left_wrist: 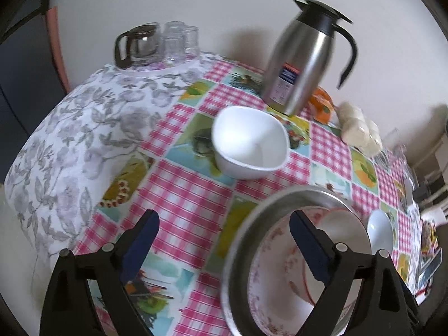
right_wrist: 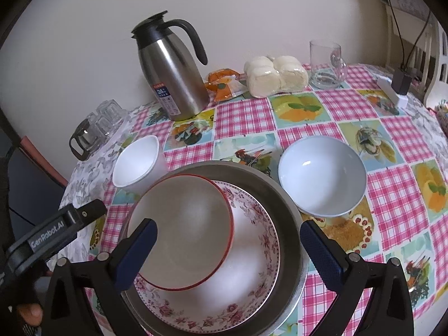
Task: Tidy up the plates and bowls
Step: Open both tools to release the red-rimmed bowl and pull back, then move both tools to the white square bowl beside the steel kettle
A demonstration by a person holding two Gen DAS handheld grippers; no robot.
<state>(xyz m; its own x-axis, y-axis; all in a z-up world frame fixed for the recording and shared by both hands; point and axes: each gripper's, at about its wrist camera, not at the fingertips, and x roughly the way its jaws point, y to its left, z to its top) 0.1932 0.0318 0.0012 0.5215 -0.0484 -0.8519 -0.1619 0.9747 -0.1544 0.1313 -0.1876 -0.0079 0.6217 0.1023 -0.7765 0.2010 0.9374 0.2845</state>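
A metal pan (right_wrist: 288, 204) stands on the checked tablecloth with a floral-rimmed bowl (right_wrist: 252, 280) in it. A red-rimmed bowl (right_wrist: 182, 232) lies tilted inside the floral one. My right gripper (right_wrist: 229, 225) hangs open above this stack, its pads touching nothing. A round white bowl (right_wrist: 322, 176) sits right of the pan and a squarish white bowl (right_wrist: 137, 165) left of it. My left gripper (left_wrist: 224, 218) is open and empty; its right finger is over the pan (left_wrist: 252, 224), and the squarish bowl (left_wrist: 249, 142) lies ahead. One of its fingers (right_wrist: 84, 214) shows in the right wrist view.
A steel thermos jug (right_wrist: 173, 75) stands behind the bowls by the wall. A glass coffee pot (right_wrist: 84, 137) and upturned glasses sit at the back left. Bagged buns (right_wrist: 275, 75), an orange packet (right_wrist: 224, 84), a glass mug (right_wrist: 327, 64) and a charger (right_wrist: 400, 84) line the back right.
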